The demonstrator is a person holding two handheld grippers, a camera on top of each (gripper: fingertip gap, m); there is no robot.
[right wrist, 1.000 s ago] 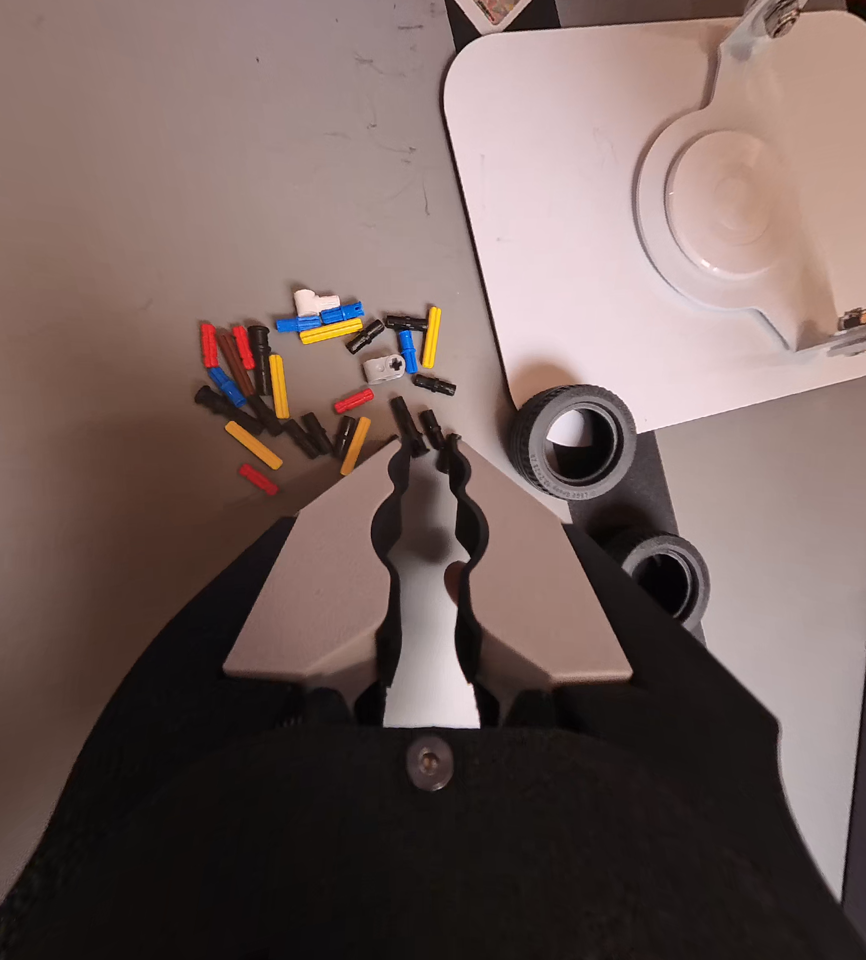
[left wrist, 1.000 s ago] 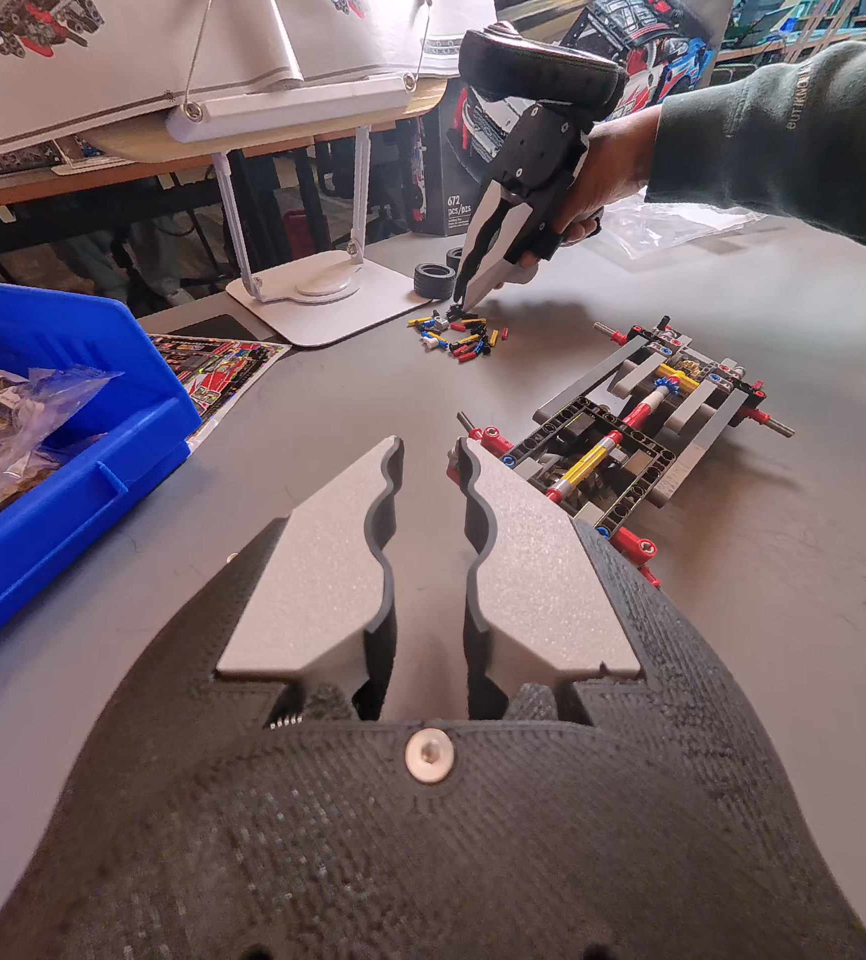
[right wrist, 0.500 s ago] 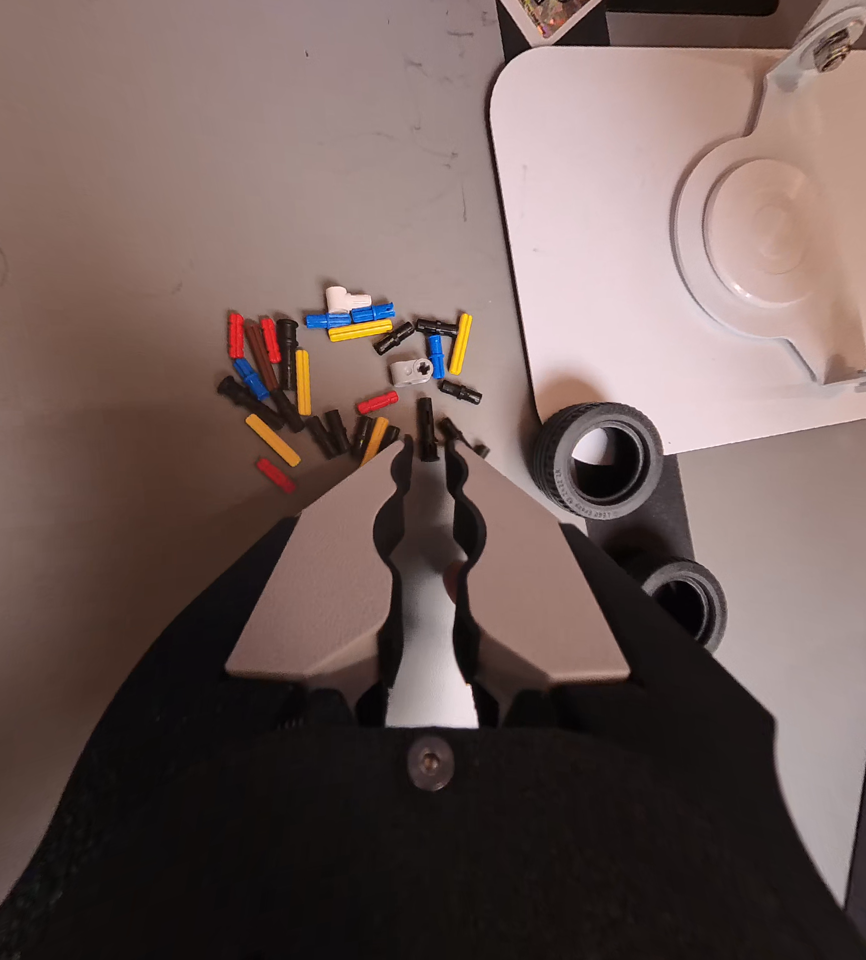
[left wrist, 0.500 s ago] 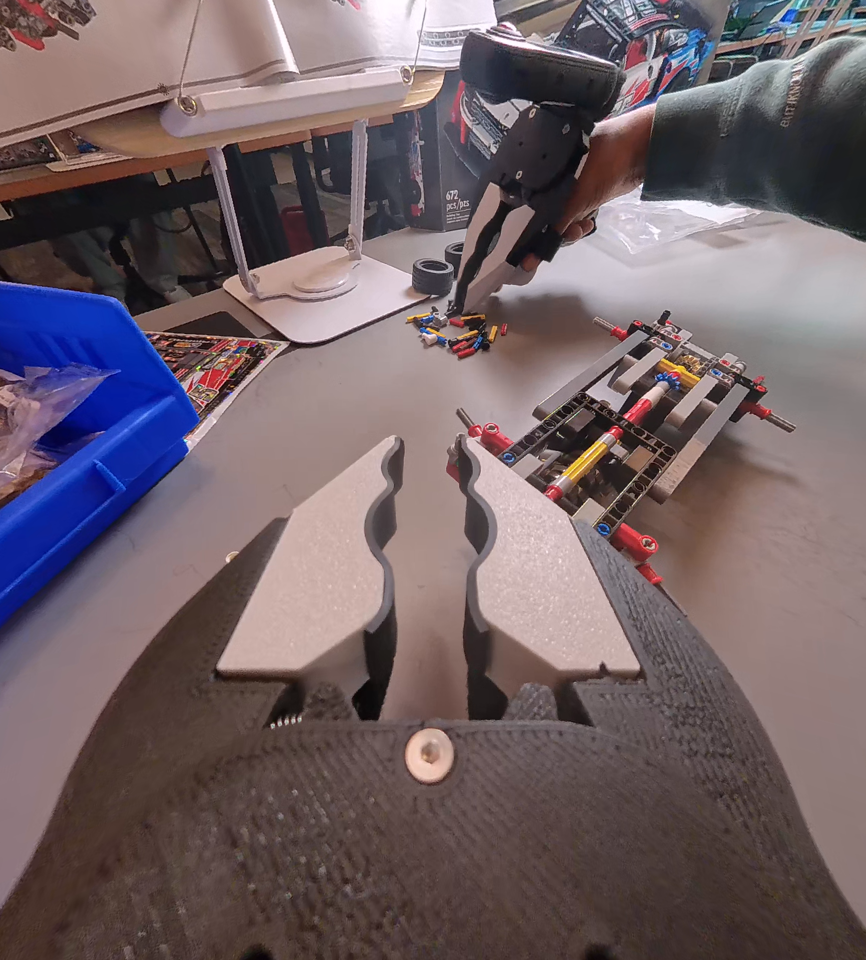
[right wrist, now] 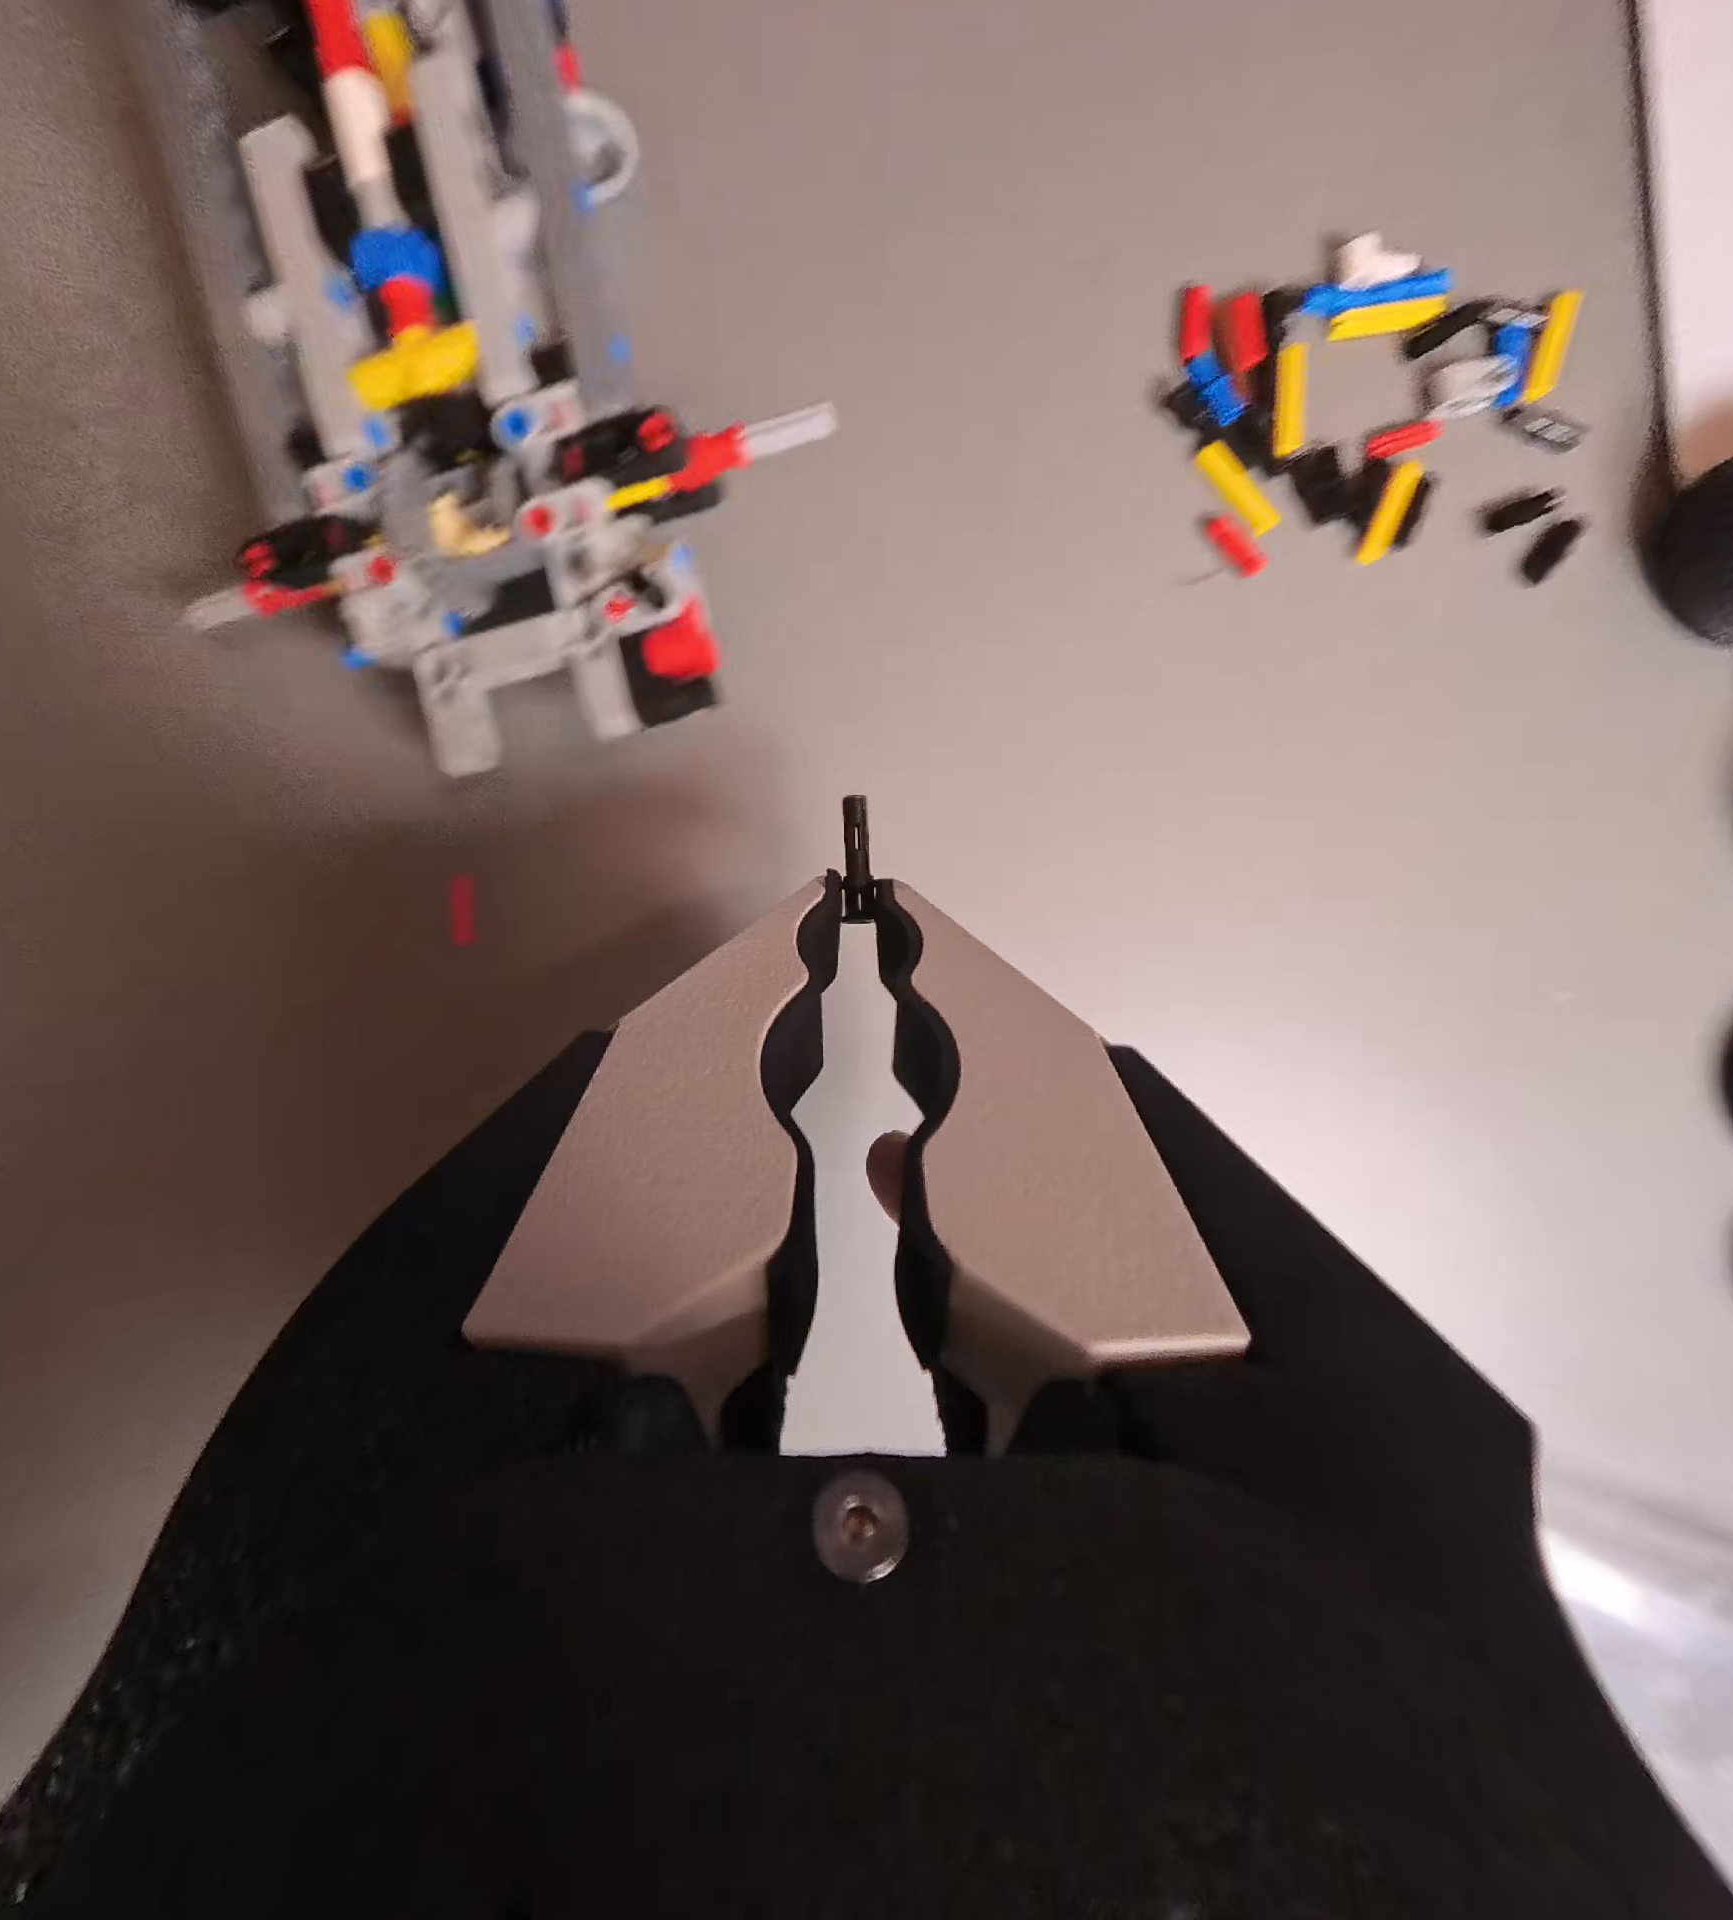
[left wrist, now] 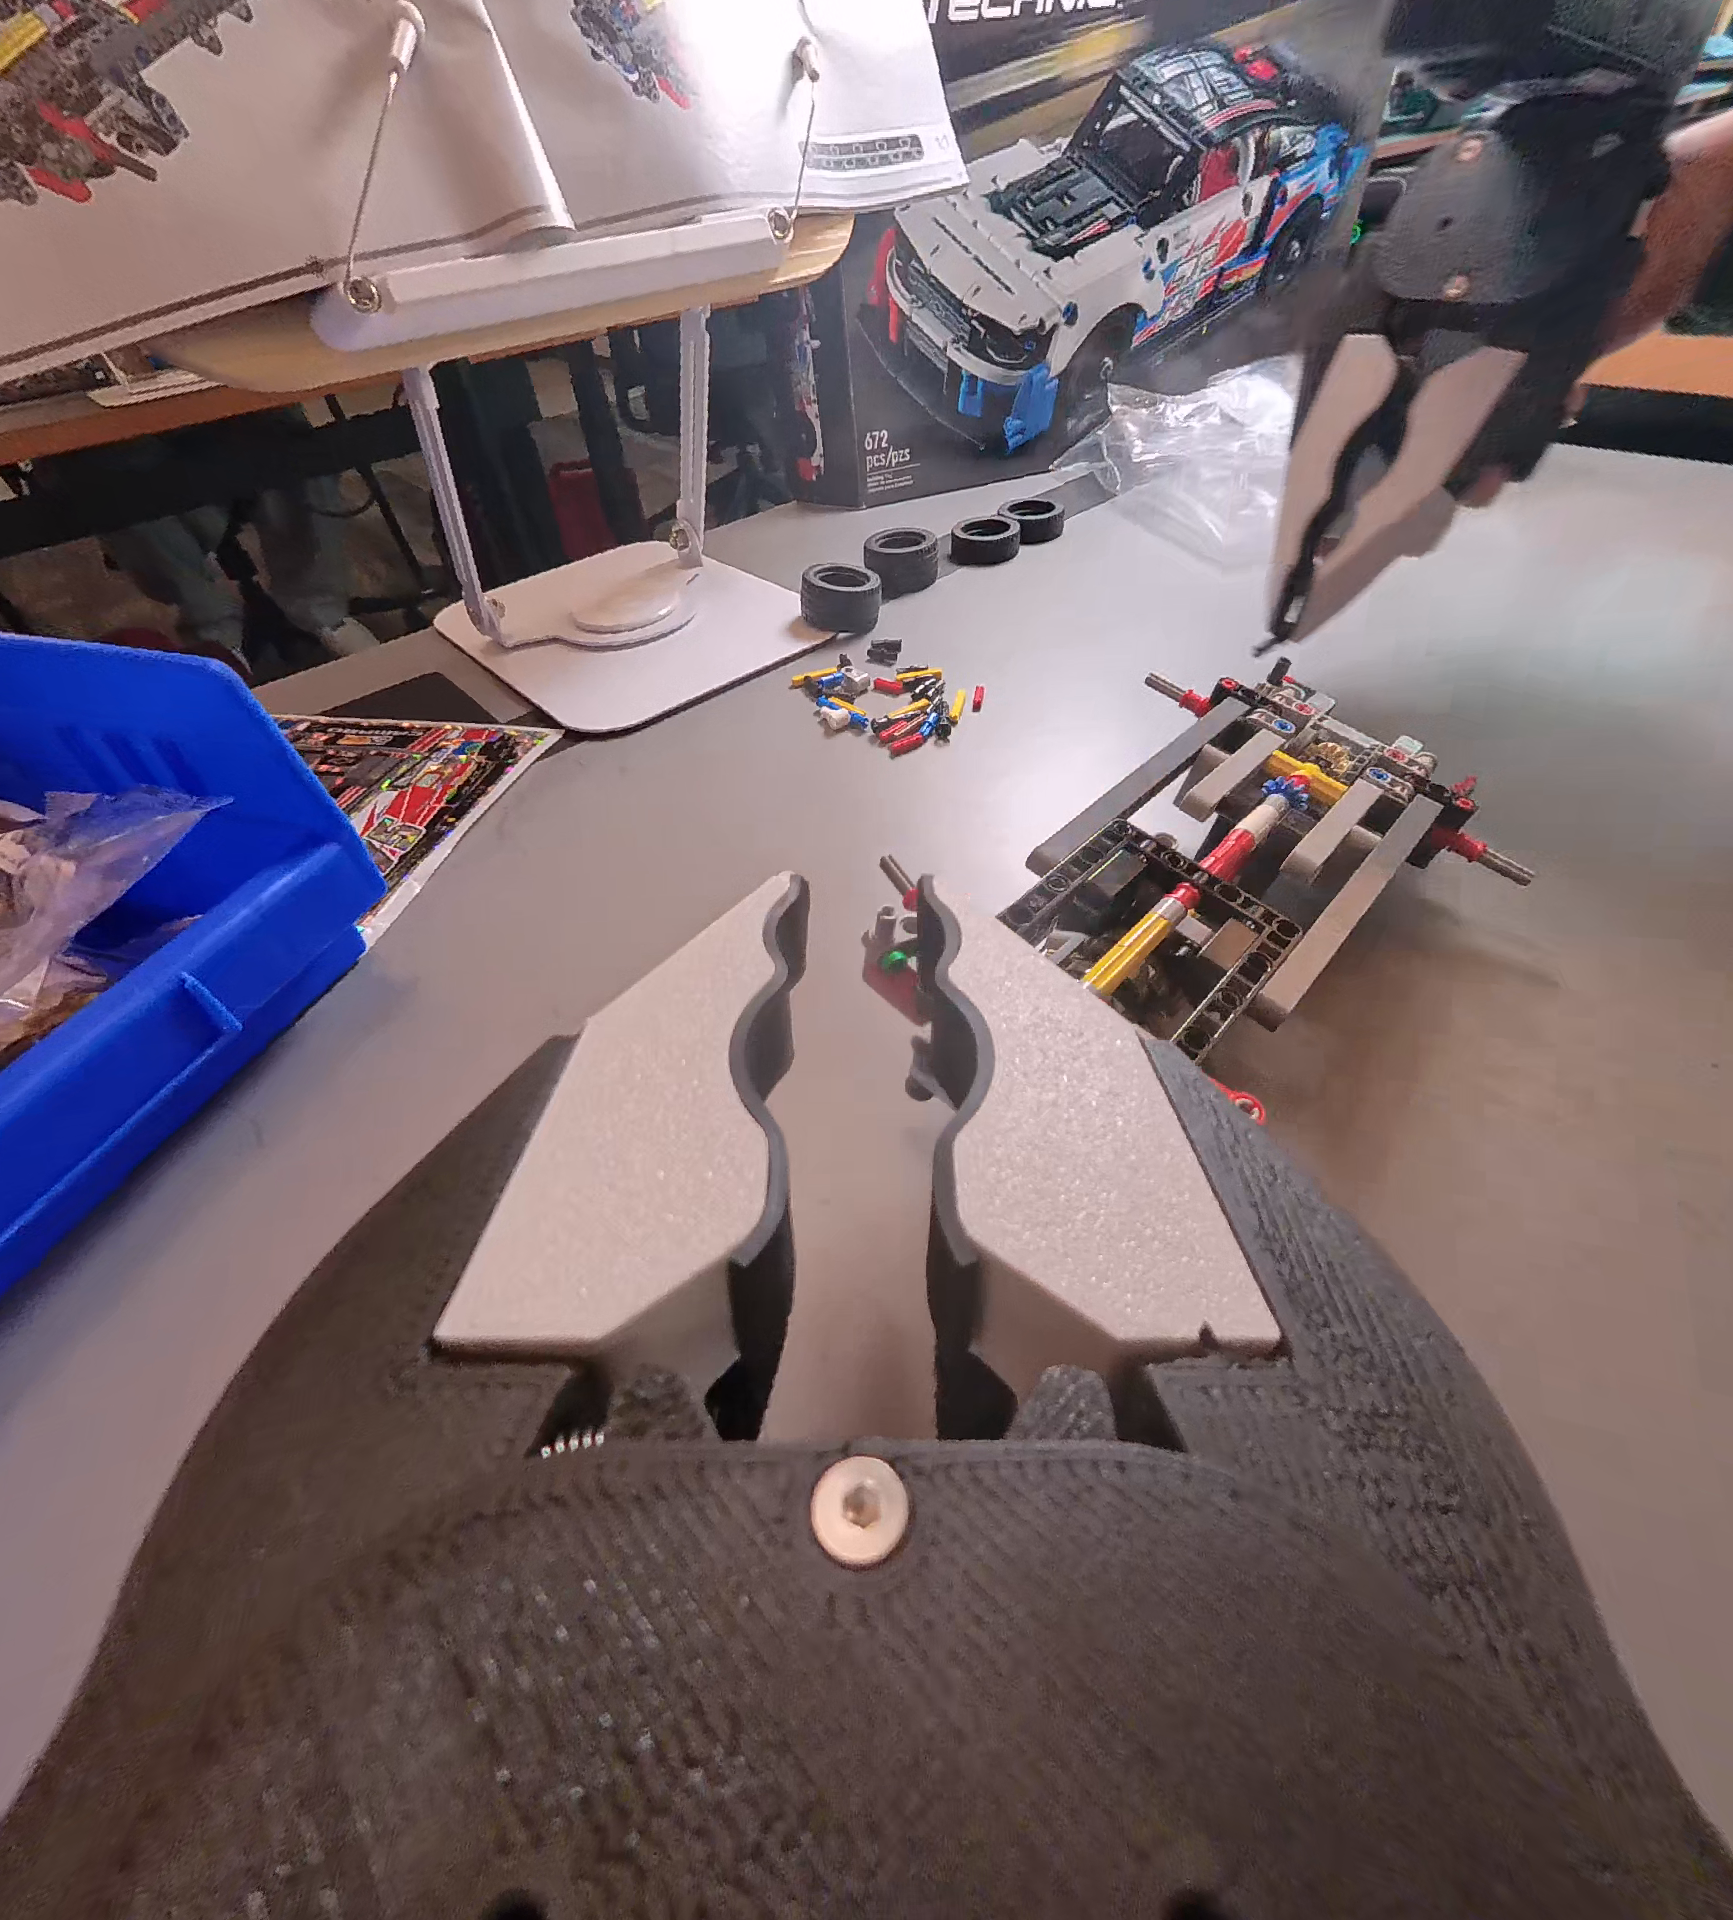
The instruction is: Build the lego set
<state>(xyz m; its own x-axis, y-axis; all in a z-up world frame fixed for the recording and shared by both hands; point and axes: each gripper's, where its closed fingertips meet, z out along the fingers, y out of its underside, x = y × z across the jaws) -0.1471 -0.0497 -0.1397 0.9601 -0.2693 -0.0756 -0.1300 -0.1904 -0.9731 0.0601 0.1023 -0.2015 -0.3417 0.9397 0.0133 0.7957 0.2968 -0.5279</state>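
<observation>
The part-built lego chassis [left wrist: 1257, 883], grey and black beams with red and yellow axles, lies on the grey table, to the right of my left gripper [left wrist: 862, 904]. That gripper is open, and the chassis's near red axle end [left wrist: 893, 961] shows between its fingers. My right gripper [right wrist: 857, 894] is shut on a small black pin [right wrist: 855, 847] and holds it in the air above the table. The chassis [right wrist: 467, 468] is ahead to its left, and the pile of loose coloured pins [right wrist: 1361, 416] ahead to its right. In the left wrist view the right gripper [left wrist: 1293, 623] hangs blurred above the chassis's far end.
A blue bin [left wrist: 114, 935] with bagged parts stands at the left. A white book stand's base [left wrist: 633, 644], several black tyres [left wrist: 841, 597], the set's box [left wrist: 1101, 312], a sticker sheet [left wrist: 405, 779] and a clear plastic bag [left wrist: 1205, 468] lie beyond. A lone red pin [right wrist: 463, 909] lies near the chassis. Some 25 centimeters of space lies between my two pairs of fingers.
My right gripper has shut on a black pin from the pile, lifted it and swung away towards the chassis. My left gripper has stayed open and shifted only slightly.
</observation>
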